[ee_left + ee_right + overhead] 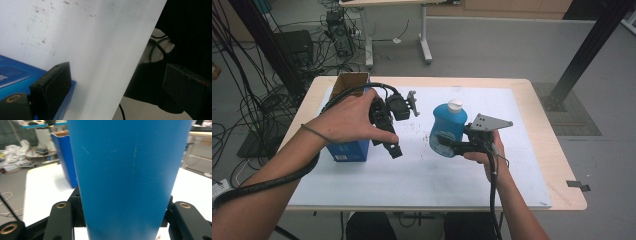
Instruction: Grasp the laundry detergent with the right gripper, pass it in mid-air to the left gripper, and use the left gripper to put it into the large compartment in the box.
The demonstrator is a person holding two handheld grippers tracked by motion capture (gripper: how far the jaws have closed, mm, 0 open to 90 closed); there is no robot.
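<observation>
Right now what matters is how the blue bottle (448, 129) sits against our right claw (447, 145): it stands upright on the white mat (422, 170) near the middle of the worktop (557, 165), white cap (455, 104) up, its long axis vertical, and the right claw comes at it level from our side, low on the body. In the right gripper view the bottle's blue wall (127, 177) rises between the two black jaws, which sit close against it on either side, so we judge the right claw closed around the bottle's lower part and gripping it. The blue box (348, 145) stands to the left of the bottle, well apart from it, open at the top with brown card showing inside. Our left claw (396, 131) hangs just to the right of that box, between box and bottle, tipped downward toward the mat. In the left gripper view its jaws stand wide apart with nothing between them; one jaw lies right beside the box's blue face (15, 75), though we cannot tell whether it touches. So the right hand is the one on the bottle, and any lift or carry toward the box would run leftward across the mat, past the left claw.
</observation>
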